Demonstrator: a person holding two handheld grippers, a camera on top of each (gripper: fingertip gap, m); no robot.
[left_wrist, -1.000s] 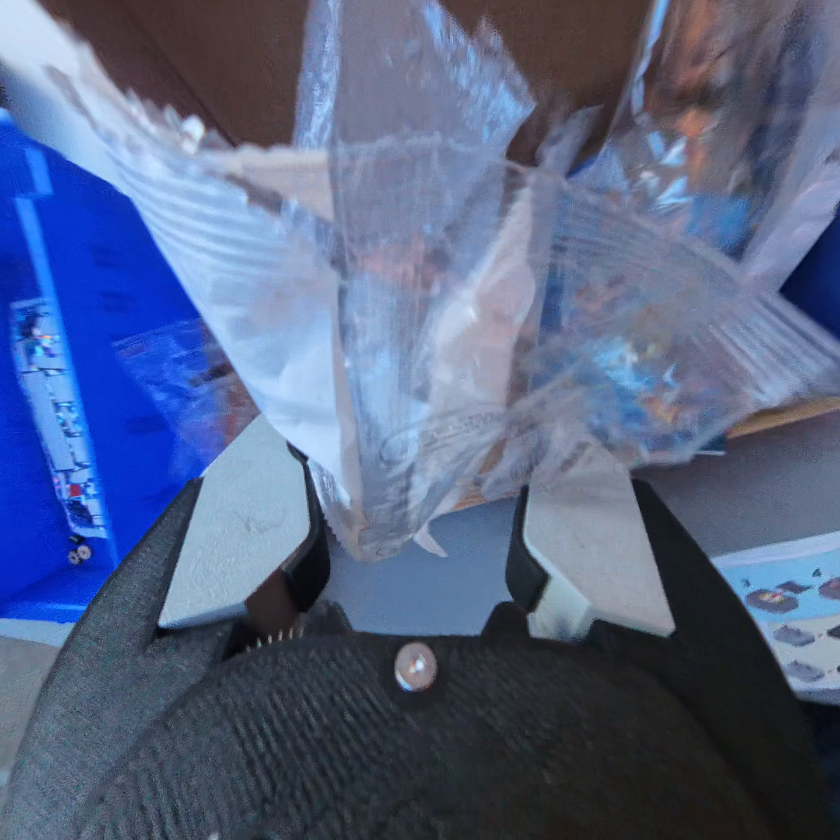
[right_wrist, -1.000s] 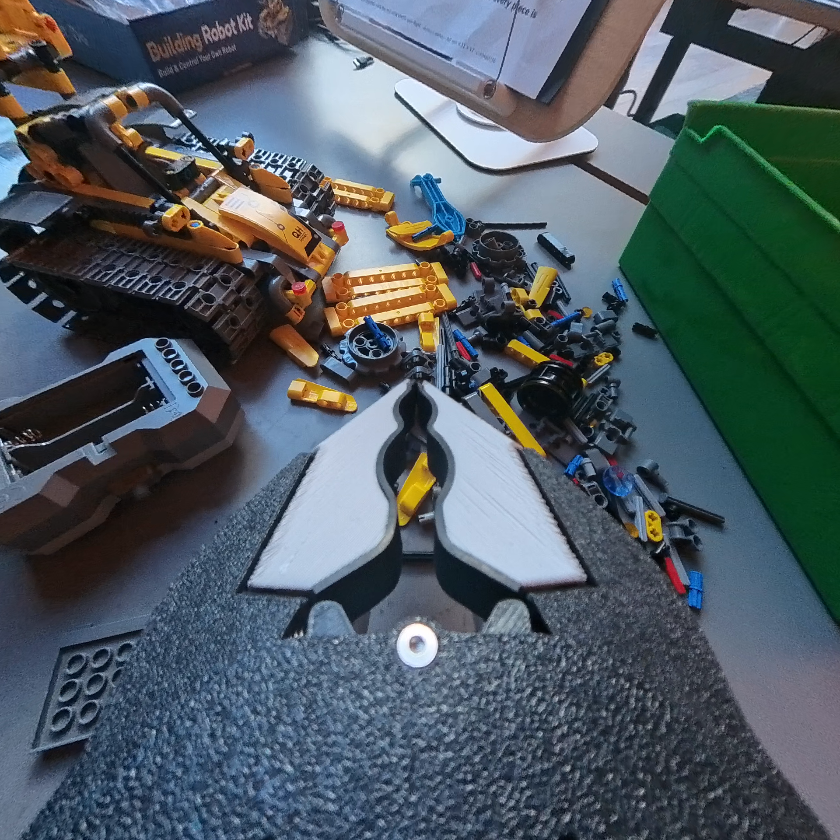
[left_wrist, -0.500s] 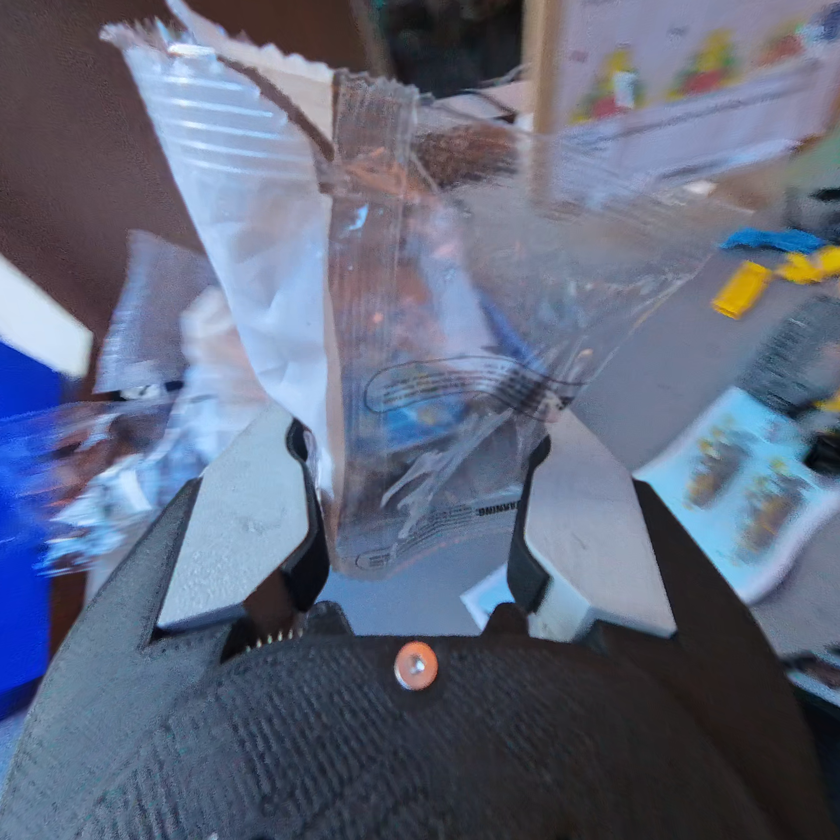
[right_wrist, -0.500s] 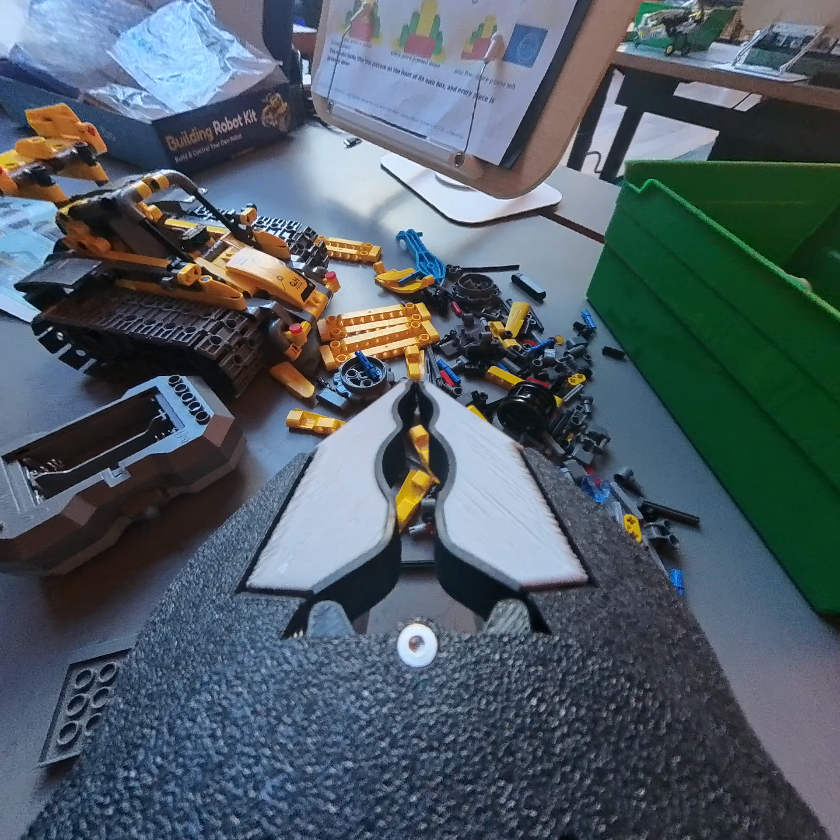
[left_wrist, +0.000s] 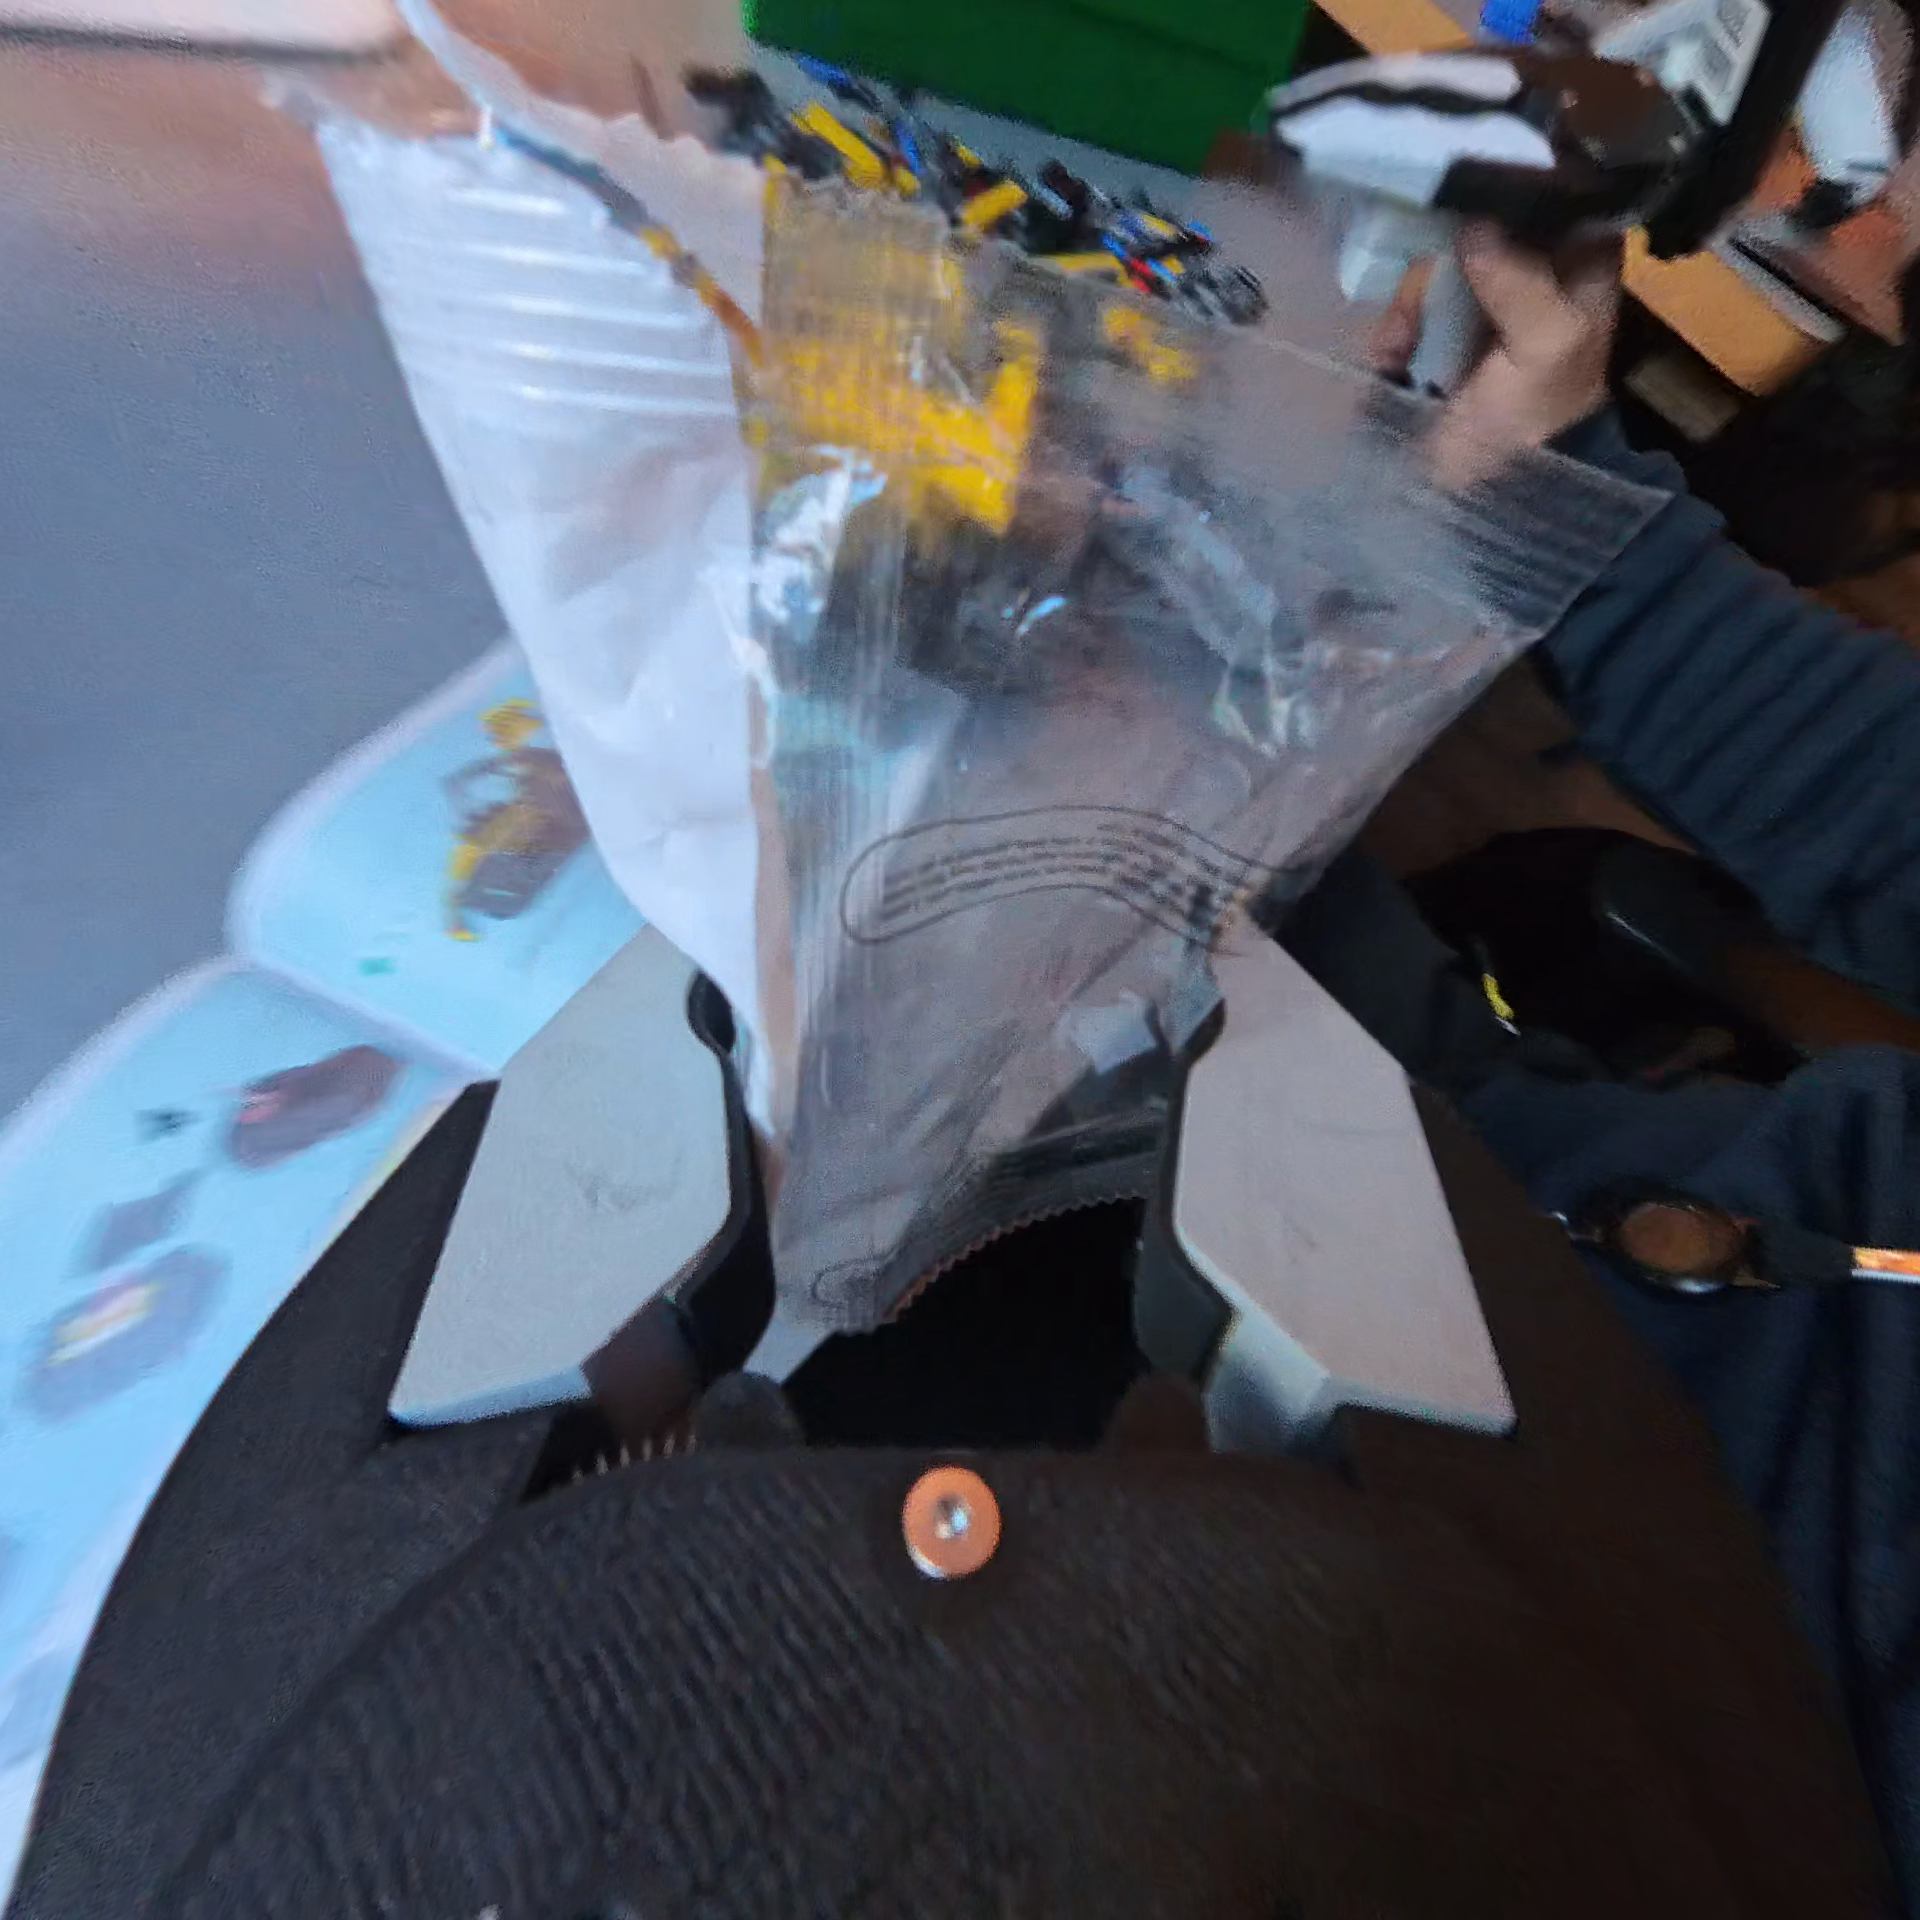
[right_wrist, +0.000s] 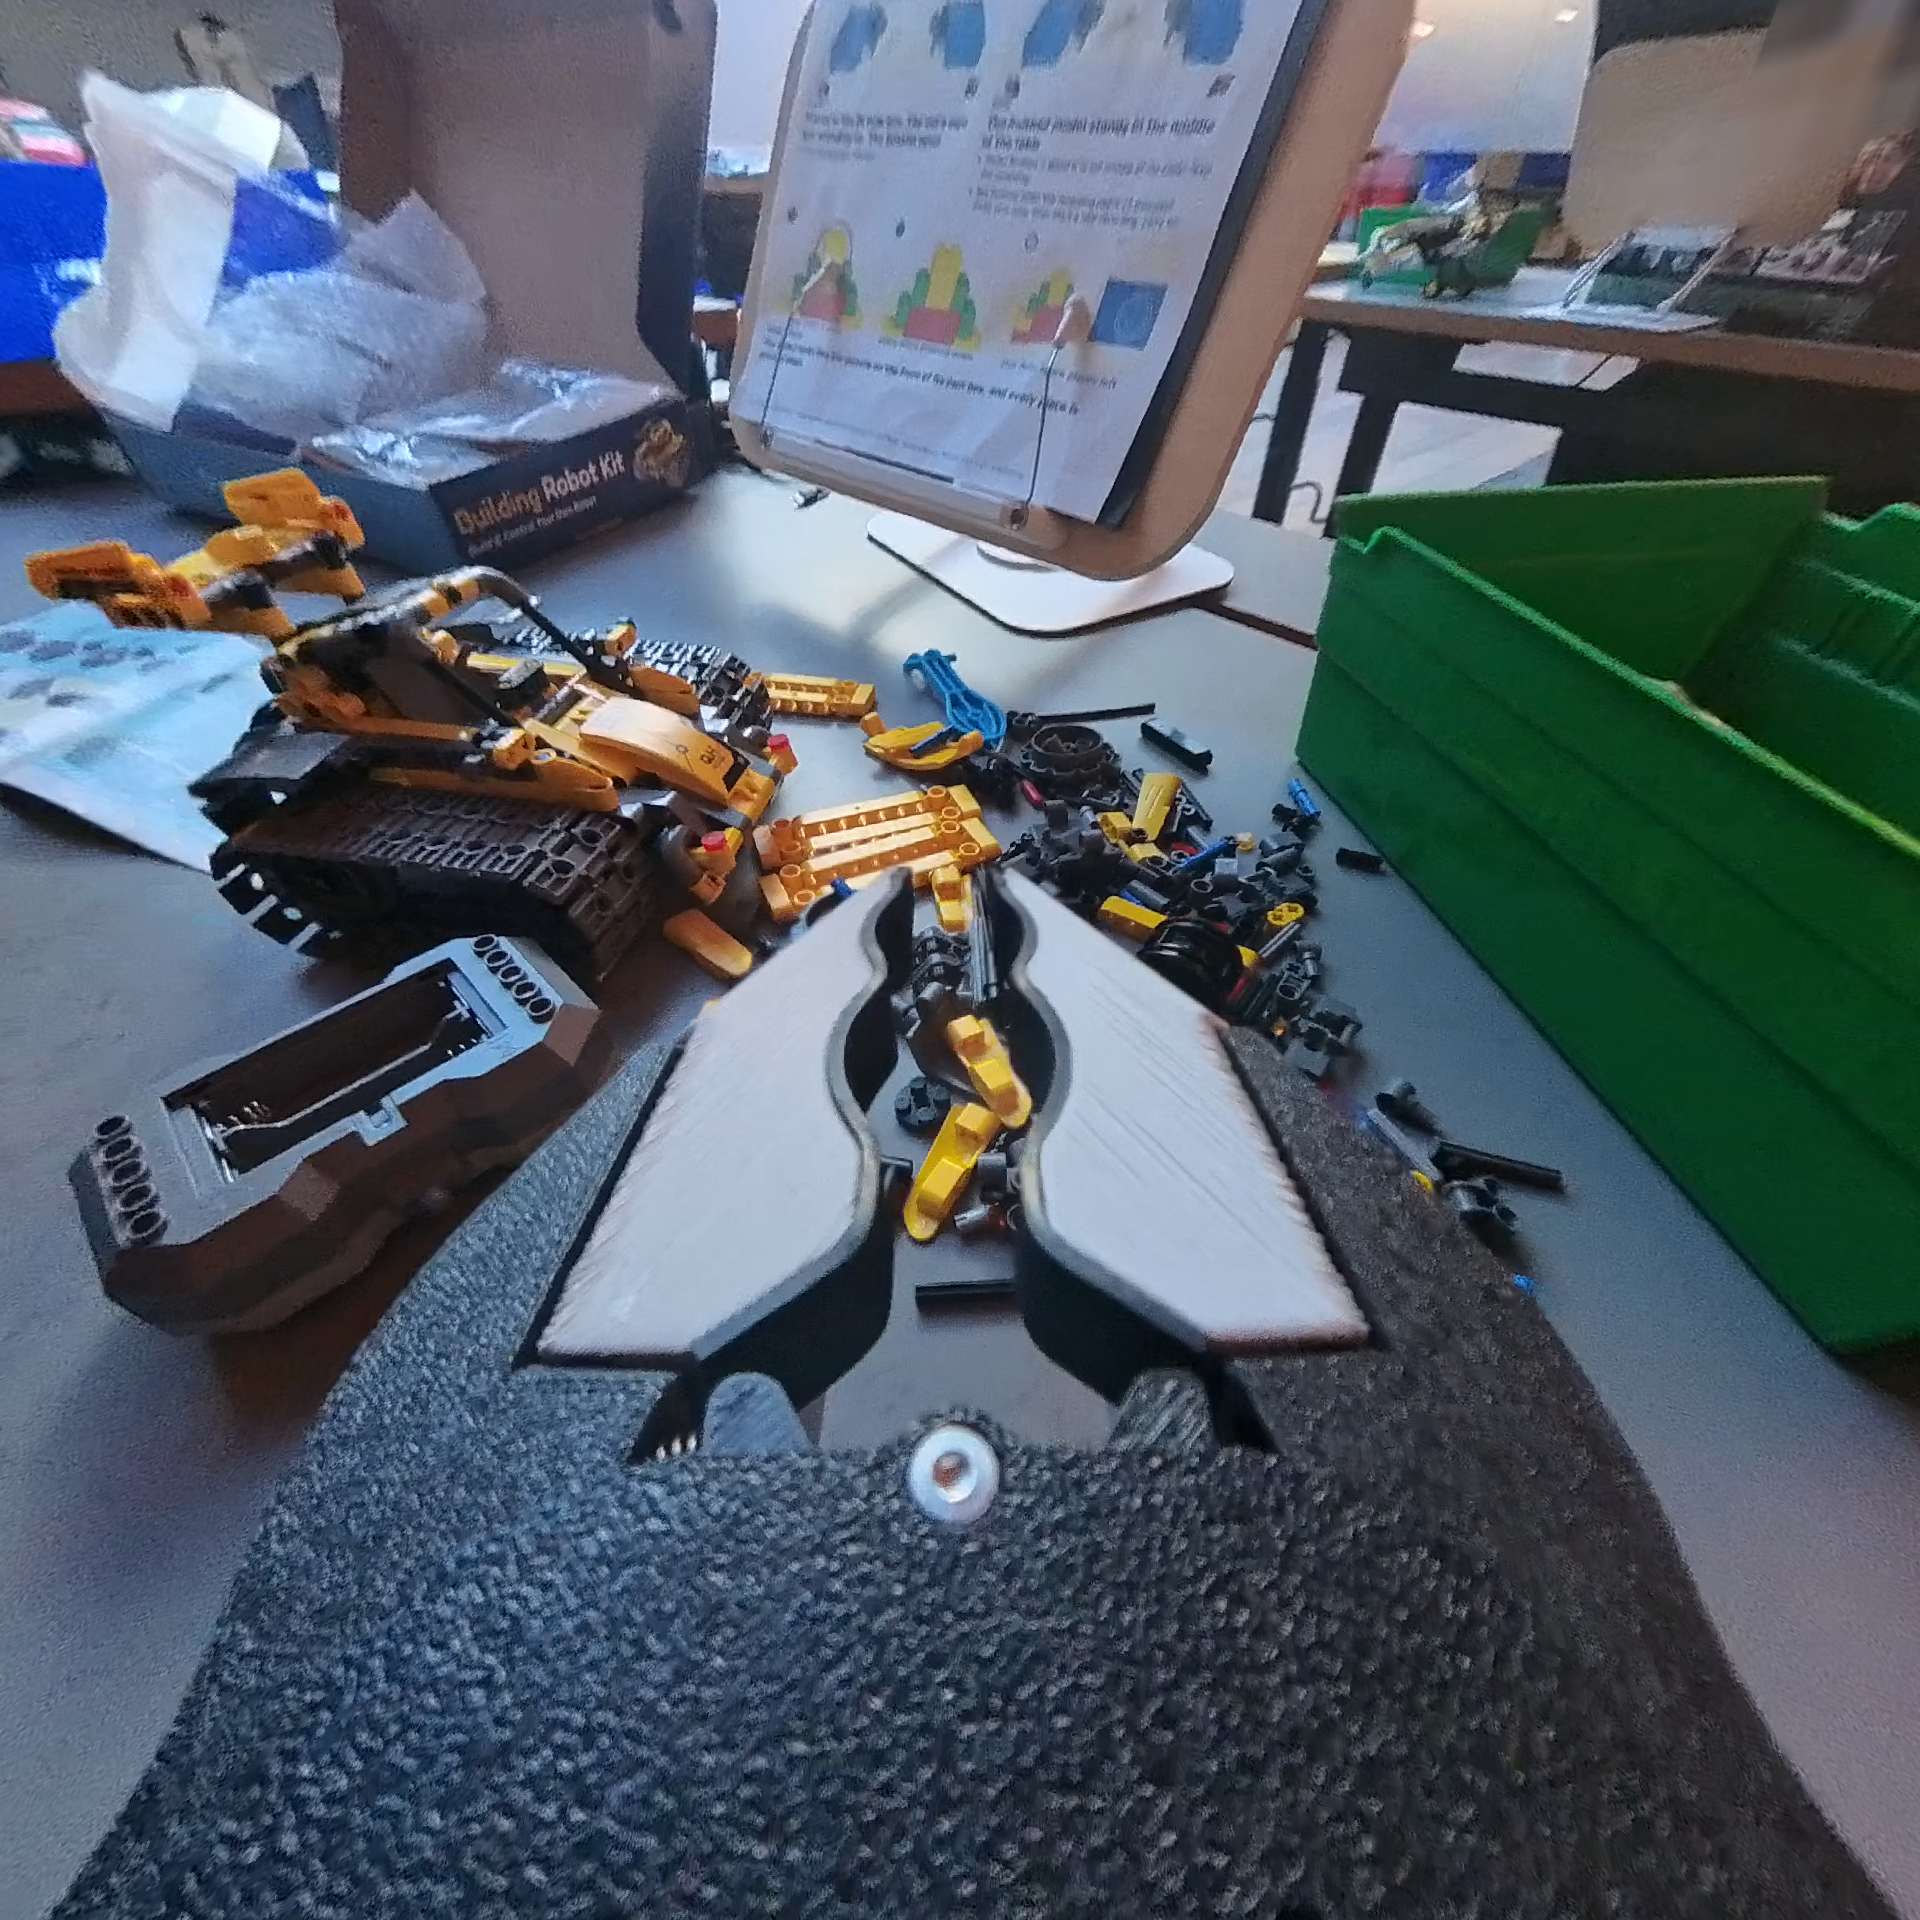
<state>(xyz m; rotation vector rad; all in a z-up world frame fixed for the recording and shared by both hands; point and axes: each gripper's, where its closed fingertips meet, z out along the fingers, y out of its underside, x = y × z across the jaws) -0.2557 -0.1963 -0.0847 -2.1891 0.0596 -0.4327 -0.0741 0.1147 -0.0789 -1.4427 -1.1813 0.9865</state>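
Plastic bag (left_wrist: 935, 623), clear and crumpled, stood up out of my left tool (left_wrist: 961, 1039), off the counter (right_wrist: 104, 987), with yellow and dark shapes showing blurrily through the film. The tool's fingers (left_wrist: 582, 1195) were well apart, yet the bag's lower part filled the gap and touched both inner faces. Since nothing else carried it, I judged it clamped across its width rather than lying loose. An illustrated booklet (left_wrist: 416, 831) lay beneath at nine o'clock. At two o'clock a person's hand (left_wrist: 1507, 343) gripped the handle of the other tool.

My right tool (right_wrist: 951, 883) hung just above the counter, fingers almost pressed together with only a slim gap at the tips, pinching nothing. It pointed over a scatter of loose pieces (right_wrist: 1143, 852), yellow, black and blue, nearest its tips. A yellow tracked model (right_wrist: 468, 769) sat at ten o'clock and a dark battery housing (right_wrist: 332, 1132) at nine, near the tool but apart from it. A green bin (right_wrist: 1610, 831) stood at three o'clock, a stand with a printed sheet (right_wrist: 1018, 260) at twelve, and an open kit box (right_wrist: 468, 478) at eleven.
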